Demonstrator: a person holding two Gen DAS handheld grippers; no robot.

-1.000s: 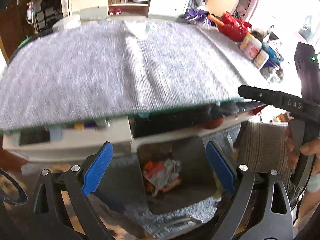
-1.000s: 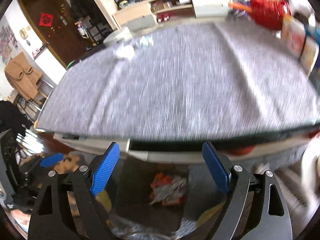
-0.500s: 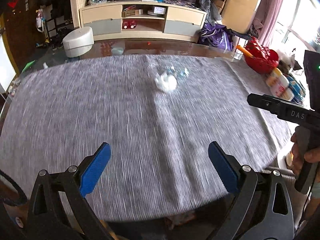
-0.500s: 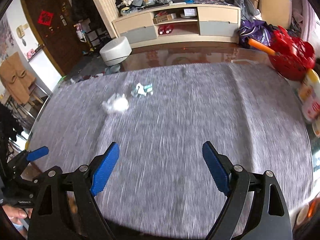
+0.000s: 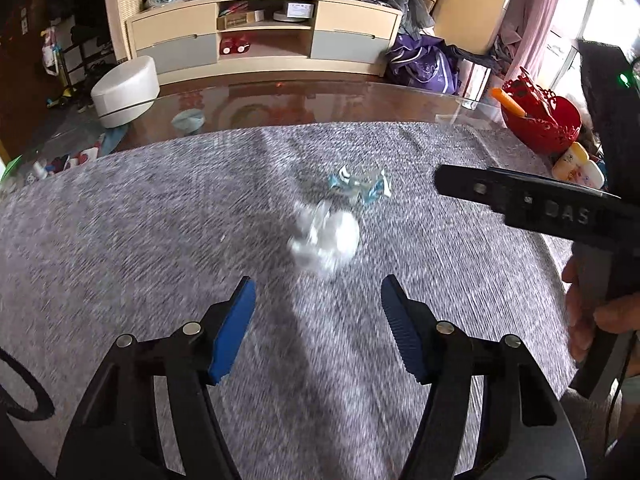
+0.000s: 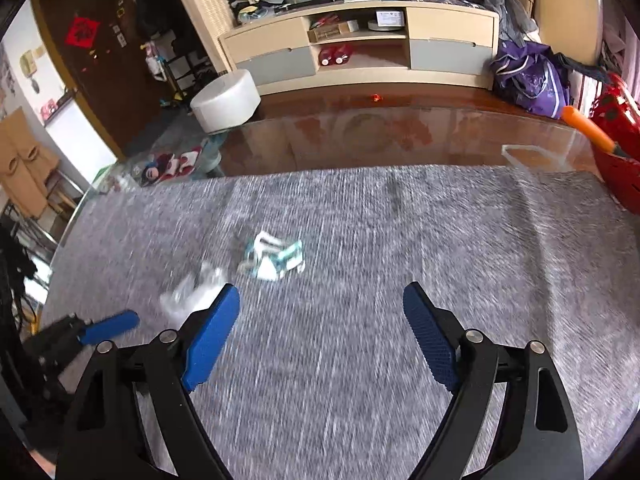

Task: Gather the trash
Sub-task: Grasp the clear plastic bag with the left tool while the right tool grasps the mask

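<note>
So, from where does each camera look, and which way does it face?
Left wrist: sits on the left gripper, looks down across the grey cloth at the white wad; the person's right hand shows.
Right wrist: sits on the right gripper, same direction; the left gripper's blue pad shows.
Shared: wad, blue-white wrapper, red basket.

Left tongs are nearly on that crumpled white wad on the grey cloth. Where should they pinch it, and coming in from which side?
Pinch the crumpled white wad across its bulging middle, coming down from the near side, where the open left tongs already line up with it. It looks like a loose ball, so any width should do. The blue-and-white wrapper lies just behind; stop short of it.
</note>
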